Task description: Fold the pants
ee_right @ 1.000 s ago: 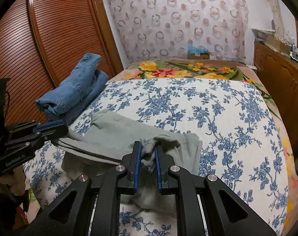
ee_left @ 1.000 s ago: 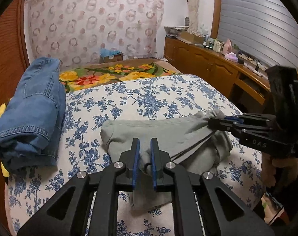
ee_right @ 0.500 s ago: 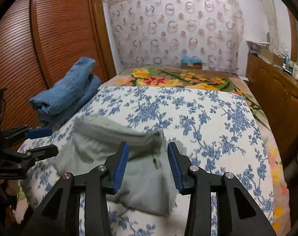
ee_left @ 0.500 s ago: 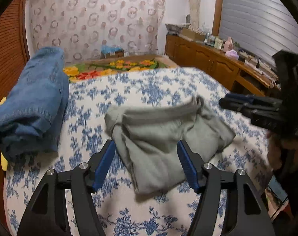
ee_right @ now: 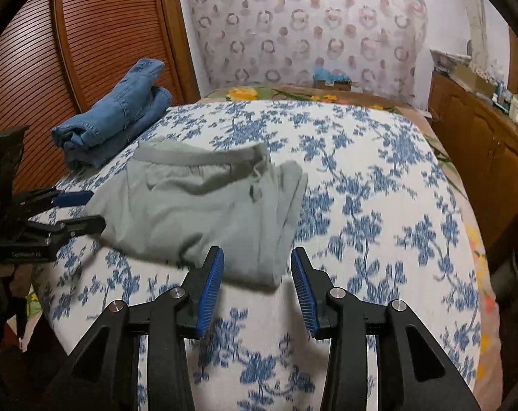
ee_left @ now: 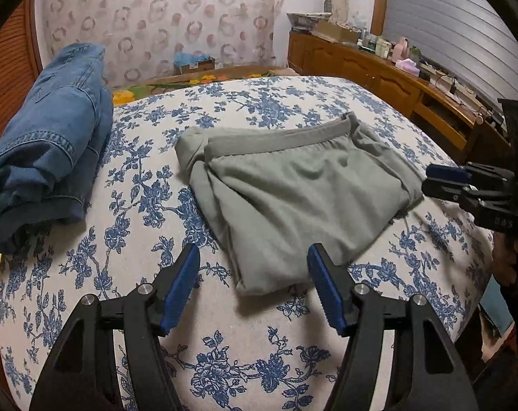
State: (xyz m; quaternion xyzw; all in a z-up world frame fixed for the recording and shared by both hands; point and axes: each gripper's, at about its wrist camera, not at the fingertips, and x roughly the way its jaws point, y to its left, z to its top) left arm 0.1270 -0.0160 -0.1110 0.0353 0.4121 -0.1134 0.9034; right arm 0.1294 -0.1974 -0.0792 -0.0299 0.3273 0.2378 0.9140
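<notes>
1. A pair of grey pants [ee_left: 293, 198] lies folded into a compact bundle on a bed [ee_left: 259, 335] covered in a white sheet with blue flowers; the waistband runs along the bundle's far edge, and the folded layers show at its near corner.

2. The left gripper [ee_left: 253, 284] hovers just short of that near corner; its blue-padded jaws stand wide apart with nothing pressed between them, and the corner of the cloth lies in the gap beyond the tips.

3. The right gripper [ee_right: 257, 279] sits at the opposite near corner of the pants [ee_right: 204, 212]; its jaws are also parted, less widely, and the pads touch no fabric.

4. Each gripper shows at the edge of the other's view, the right gripper [ee_left: 443, 179] just beside the bundle's right edge, the left gripper [ee_right: 77, 210] at its left edge.

5. A pile of blue jeans [ee_left: 43, 150] rests folded at the left side of the bed, apart from the grey pants.

6. A wooden sideboard [ee_left: 378, 68] cluttered with small items lines the right wall; a slatted wooden door [ee_right: 98, 34] stands to the left.
</notes>
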